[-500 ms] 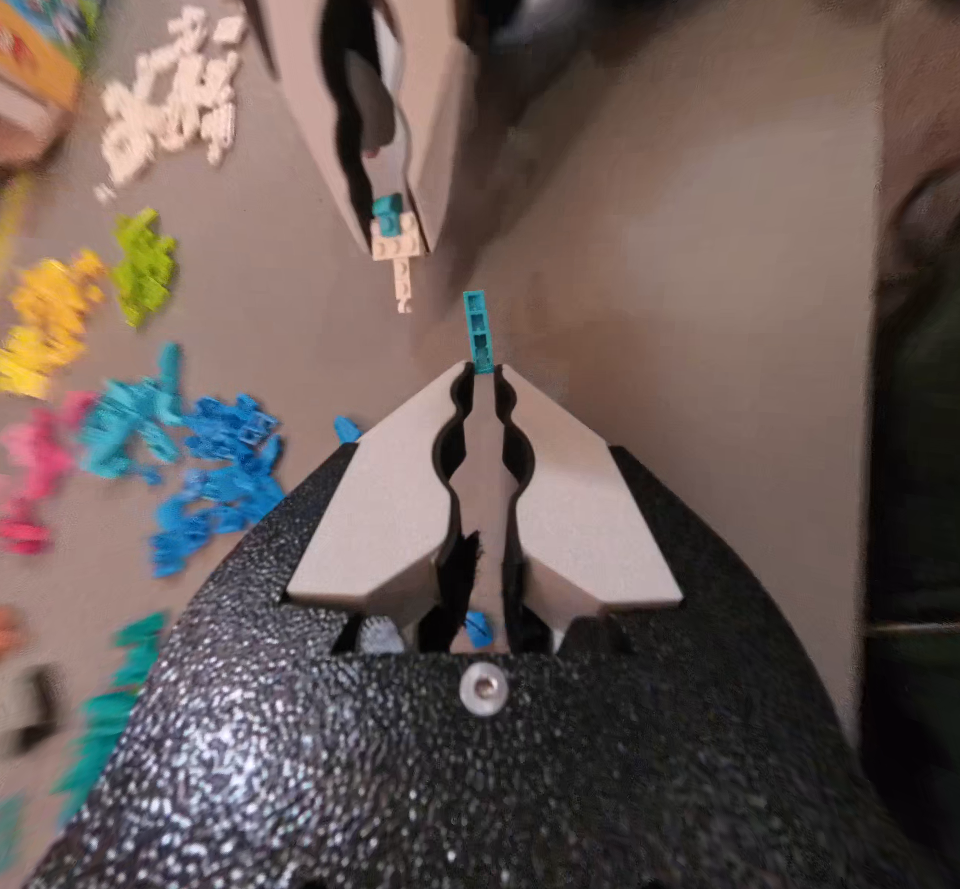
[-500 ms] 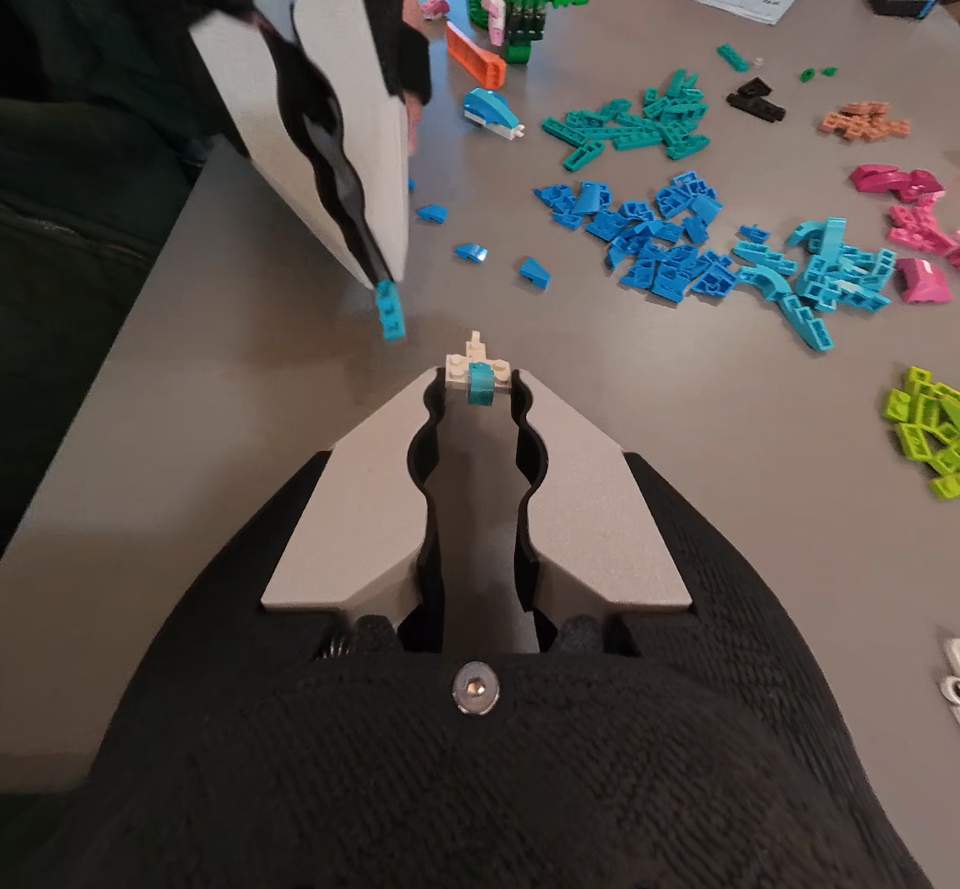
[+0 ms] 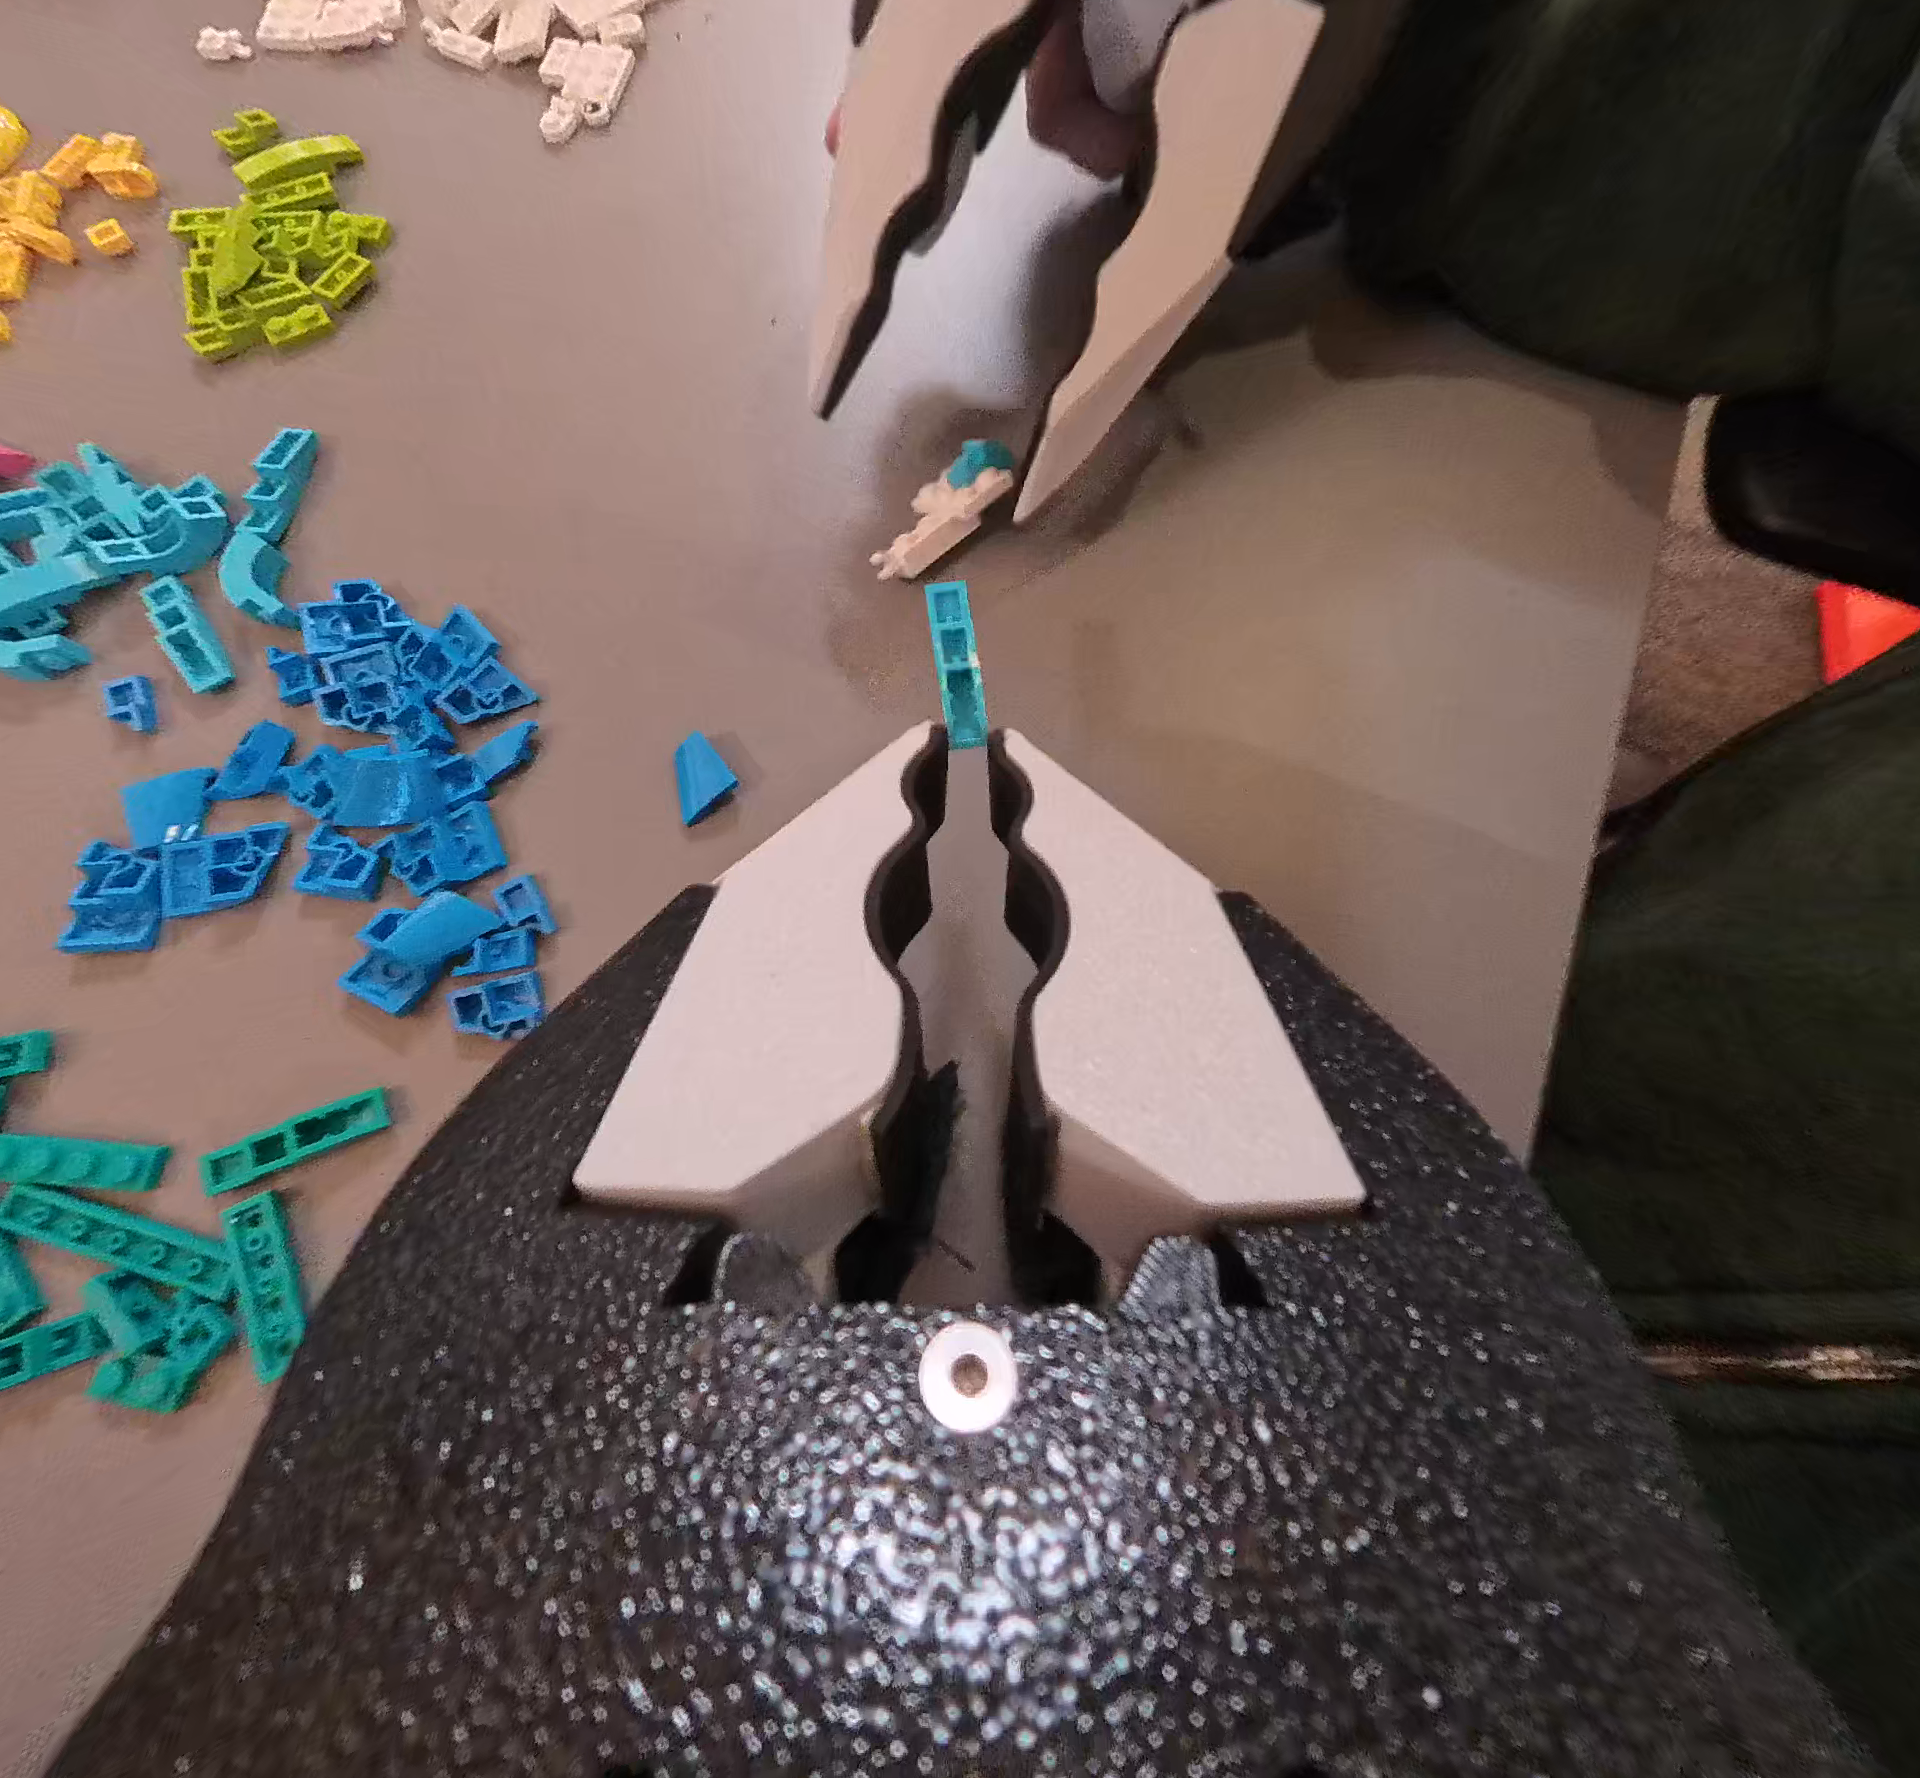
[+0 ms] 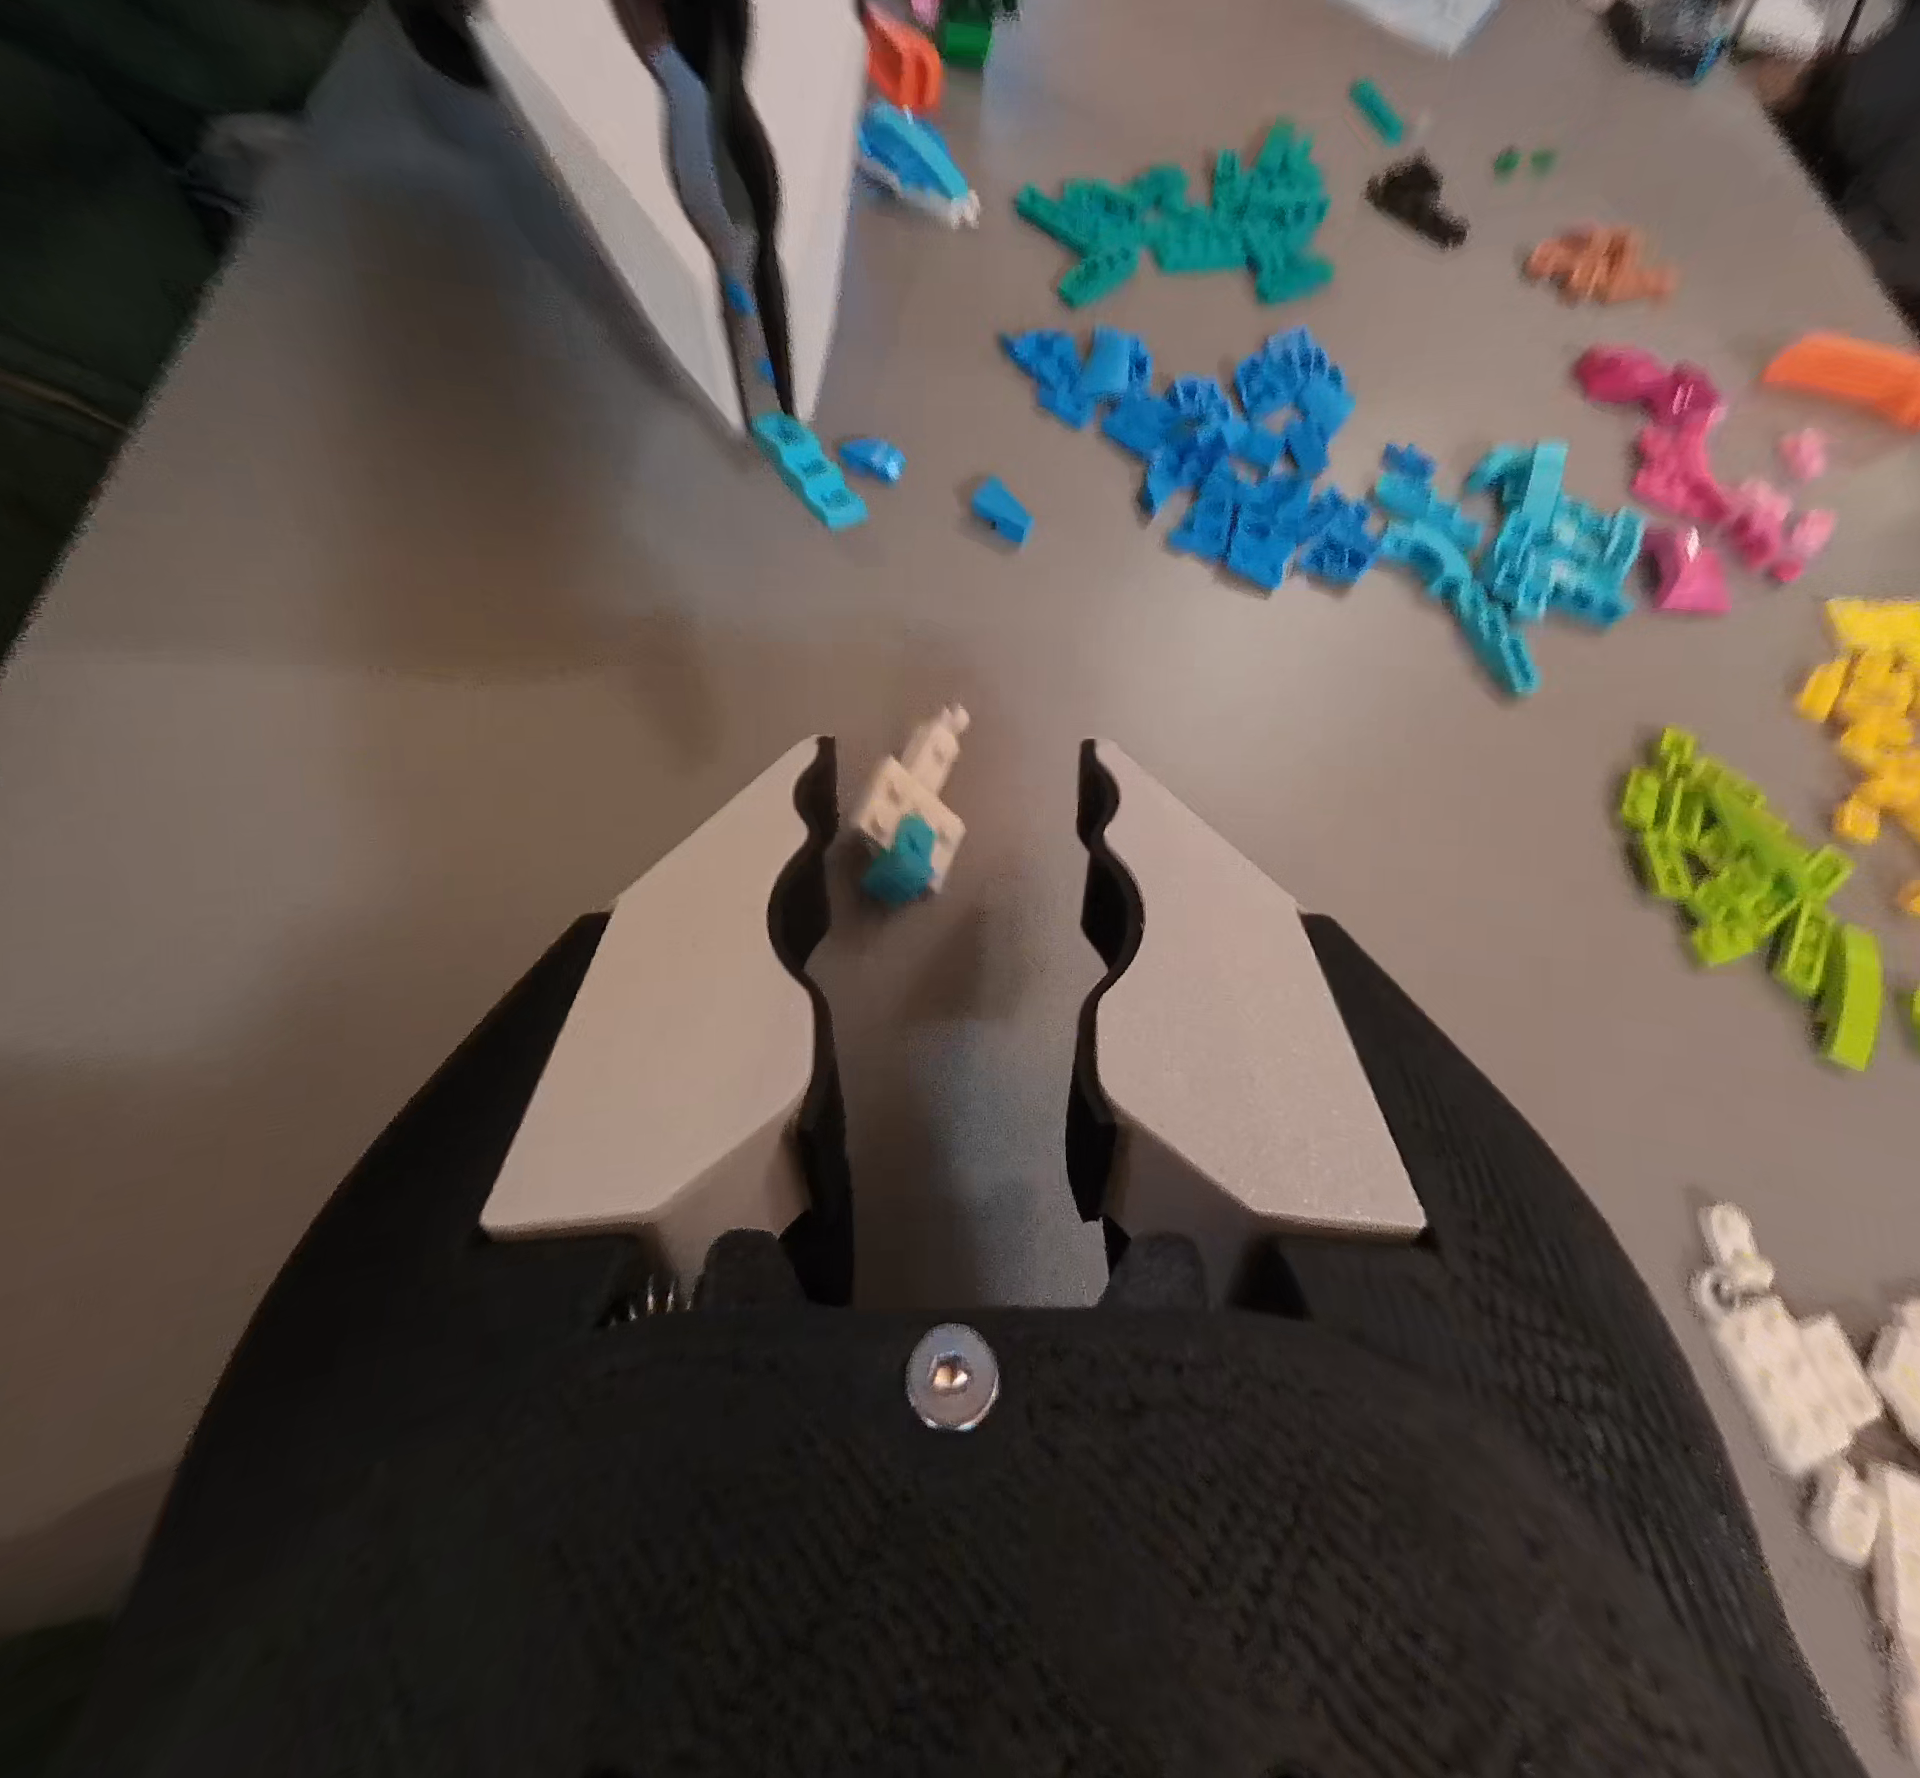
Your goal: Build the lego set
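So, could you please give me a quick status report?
Left gripper shut on teal brick. Right gripper open; white assembly loose on table. Nothing blocking.

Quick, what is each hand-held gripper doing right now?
Left hand-held gripper: closed on a long turquoise plastic brick.
Right hand-held gripper: open, holding nothing; small white-and-teal brick assembly lies between its fingers.

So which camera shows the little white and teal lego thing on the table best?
The left wrist view: the small white and teal lego assembly looks sharp there, lying on the grey table beside the open right hand-held gripper. The right wrist view shows it closer but blurred.
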A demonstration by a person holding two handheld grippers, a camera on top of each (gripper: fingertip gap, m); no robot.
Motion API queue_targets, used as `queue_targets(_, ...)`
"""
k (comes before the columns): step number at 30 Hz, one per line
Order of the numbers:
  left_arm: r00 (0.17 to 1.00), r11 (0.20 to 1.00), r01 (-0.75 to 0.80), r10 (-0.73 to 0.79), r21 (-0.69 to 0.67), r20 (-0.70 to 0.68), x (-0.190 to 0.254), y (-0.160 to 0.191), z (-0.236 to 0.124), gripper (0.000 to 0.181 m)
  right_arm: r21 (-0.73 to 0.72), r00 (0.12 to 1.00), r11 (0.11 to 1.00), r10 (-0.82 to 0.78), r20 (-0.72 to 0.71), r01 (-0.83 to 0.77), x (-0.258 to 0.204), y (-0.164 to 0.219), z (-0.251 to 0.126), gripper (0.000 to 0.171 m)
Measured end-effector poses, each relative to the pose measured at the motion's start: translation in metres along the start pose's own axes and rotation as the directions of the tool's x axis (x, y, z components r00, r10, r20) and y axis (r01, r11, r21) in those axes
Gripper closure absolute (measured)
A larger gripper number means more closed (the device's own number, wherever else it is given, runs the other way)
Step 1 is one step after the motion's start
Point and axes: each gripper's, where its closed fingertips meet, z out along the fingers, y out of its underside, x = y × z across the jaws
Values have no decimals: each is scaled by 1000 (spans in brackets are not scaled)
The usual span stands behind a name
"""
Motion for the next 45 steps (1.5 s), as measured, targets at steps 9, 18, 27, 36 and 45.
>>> queue_targets(9,896,947,306,-253,94,-364,34,-25,-12,177,315,970,935,-210,118,164,-48,-57,-7,154)
queue_targets(18,879,916,369,-289,158,-380,28,-33,-19,176,321,977,936,-187,104,145,-42,-59,-8,165)
queue_targets(27,917,752,395,-284,528,-280,6,-79,-30,137,530,990,839,-64,-127,122,-7,-94,-34,167)
queue_targets(36,928,638,372,-236,674,-288,12,-97,-39,161,537,980,822,-114,-166,186,-11,-100,-35,169)
queue_targets(45,877,589,479,-348,651,-331,3,-92,-32,168,450,932,830,-209,-297,330,-8,-96,-30,169)
